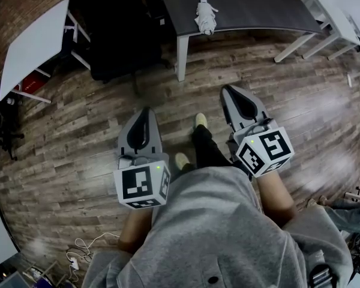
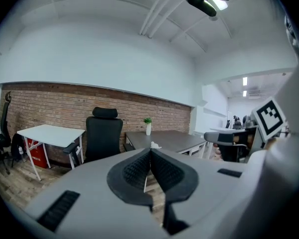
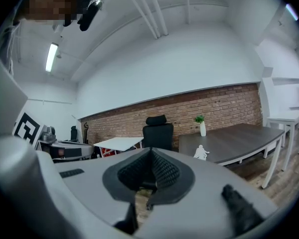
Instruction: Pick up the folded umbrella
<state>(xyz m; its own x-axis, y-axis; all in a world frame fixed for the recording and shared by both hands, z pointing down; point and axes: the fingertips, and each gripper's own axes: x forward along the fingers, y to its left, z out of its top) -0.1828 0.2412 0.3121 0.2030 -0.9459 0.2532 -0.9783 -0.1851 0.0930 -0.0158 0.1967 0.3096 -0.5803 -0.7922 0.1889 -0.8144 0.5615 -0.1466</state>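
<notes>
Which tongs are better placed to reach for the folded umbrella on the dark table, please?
Probably the right tongs: they sit nearer the folded umbrella than the left tongs. Both are shut and empty, well short of the dark table.

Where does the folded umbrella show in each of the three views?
Head view: top centre, folded umbrella on the dark table, near its front edge.
Left gripper view: mid-picture, umbrella peeks just above the jaws, on that table.
Right gripper view: umbrella right of the jaws, on that table.
Shared landmark: the dark table.
</notes>
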